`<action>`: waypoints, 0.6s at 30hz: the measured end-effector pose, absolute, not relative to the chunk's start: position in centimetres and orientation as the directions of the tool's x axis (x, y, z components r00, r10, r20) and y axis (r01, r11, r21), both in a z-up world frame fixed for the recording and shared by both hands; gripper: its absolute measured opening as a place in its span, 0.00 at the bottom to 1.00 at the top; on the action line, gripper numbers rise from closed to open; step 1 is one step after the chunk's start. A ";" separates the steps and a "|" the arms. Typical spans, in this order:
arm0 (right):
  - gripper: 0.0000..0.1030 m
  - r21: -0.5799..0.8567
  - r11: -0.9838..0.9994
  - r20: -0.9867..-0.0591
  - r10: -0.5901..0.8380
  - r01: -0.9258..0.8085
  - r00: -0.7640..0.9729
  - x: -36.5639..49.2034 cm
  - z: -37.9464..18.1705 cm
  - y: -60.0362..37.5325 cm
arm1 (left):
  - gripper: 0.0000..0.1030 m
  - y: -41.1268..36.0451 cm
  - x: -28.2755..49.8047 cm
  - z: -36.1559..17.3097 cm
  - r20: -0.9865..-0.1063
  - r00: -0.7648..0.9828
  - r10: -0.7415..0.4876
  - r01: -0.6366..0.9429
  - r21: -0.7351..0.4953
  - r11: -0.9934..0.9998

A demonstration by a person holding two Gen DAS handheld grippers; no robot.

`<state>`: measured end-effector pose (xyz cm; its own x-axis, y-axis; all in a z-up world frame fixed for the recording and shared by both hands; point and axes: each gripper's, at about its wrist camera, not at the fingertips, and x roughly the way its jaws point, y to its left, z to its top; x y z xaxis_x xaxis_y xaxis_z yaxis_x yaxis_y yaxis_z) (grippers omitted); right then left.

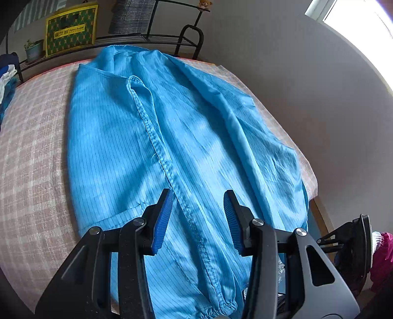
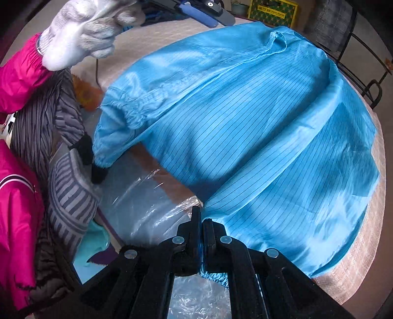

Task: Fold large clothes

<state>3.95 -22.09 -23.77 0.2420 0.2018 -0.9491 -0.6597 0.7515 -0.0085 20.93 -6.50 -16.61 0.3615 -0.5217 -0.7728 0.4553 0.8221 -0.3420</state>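
Your right gripper (image 2: 202,235) jaws are clenched on the pinstriped blue garment's (image 2: 245,122) cuff; garment runs toward 12 o'clock across the checked tabletop (image 1: 32,137). Left gripper (image 1: 196,220) jaws are released, empty, above its seam.

One blue pinstriped garment (image 1: 152,137) lies on one checked tablecloth (image 1: 34,137). Two elastic cuffs show in the right wrist view: one (image 2: 115,117) lying free, one (image 2: 213,274) pinched in the right gripper (image 2: 202,220). There are two grippers in all; the other is the left gripper (image 1: 196,216). One white-gloved hand (image 2: 83,32) is in view. Behind the table stand one yellow-and-green box (image 1: 71,30), one potted plant (image 1: 33,49) and one small teddy bear (image 1: 205,4). One sheet of clear plastic (image 2: 145,196) lies beside the table.
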 end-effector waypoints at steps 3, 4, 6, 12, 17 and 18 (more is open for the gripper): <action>0.00 -0.023 0.774 -0.947 0.186 -0.633 0.261 4.1 -22.7 -23.3 | 0.43 -7.4 20.9 -17.1 -0.773 0.343 -0.533 0.463 -0.355 0.812; 0.01 -0.013 0.784 -0.943 0.197 -0.620 0.269 4.1 -22.2 -23.8 | 0.43 -7.7 20.8 -17.2 -0.774 0.338 -0.535 0.469 -0.355 0.809; 0.12 0.035 0.814 -0.928 0.243 -0.580 0.284 5.0 -20.8 -24.9 | 0.43 -8.3 20.7 -17.4 -0.776 0.327 -0.539 0.477 -0.357 0.803; 0.34 0.297 0.796 -0.745 0.539 -0.528 0.393 6.9 -15.0 -27.9 | 0.43 -9.7 20.4 -17.9 -0.781 0.300 -0.548 0.496 -0.363 0.789; 0.23 0.305 0.880 -0.707 0.465 -0.364 0.532 13.6 -13.2 -30.3 | 0.43 -9.4 20.3 -17.2 -0.787 0.293 -0.542 0.517 -0.346 0.783; 0.22 0.305 0.898 -0.713 0.437 -0.318 0.548 15.4 -13.3 -30.8 | 0.43 -9.1 20.3 -16.8 -0.787 0.292 -0.544 0.523 -0.344 0.780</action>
<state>15.36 -30.81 -13.26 0.5483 0.4366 -0.7132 -0.3182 0.8976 0.3050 20.35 -9.15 -16.82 0.2923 -0.5435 -0.7869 0.5228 0.7798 -0.3444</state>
